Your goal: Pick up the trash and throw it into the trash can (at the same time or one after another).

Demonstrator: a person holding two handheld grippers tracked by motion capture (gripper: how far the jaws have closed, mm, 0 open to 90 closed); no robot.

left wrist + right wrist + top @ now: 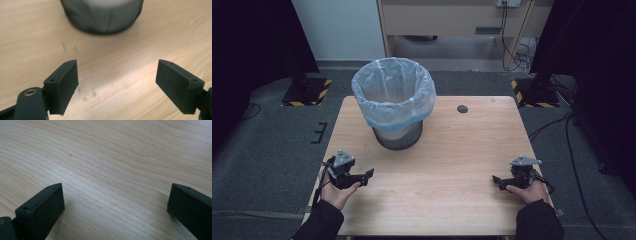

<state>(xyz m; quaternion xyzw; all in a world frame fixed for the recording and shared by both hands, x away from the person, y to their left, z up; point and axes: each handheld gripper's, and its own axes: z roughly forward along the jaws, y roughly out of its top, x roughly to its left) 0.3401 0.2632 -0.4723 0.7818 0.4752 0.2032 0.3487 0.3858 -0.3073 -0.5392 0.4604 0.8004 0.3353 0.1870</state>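
Ahead of the left gripper's point(117, 75) gaping jaws: bin point(102, 15).

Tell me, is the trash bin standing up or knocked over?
Standing up. The trash bin rests on its base on the table, its bag-lined mouth facing up.
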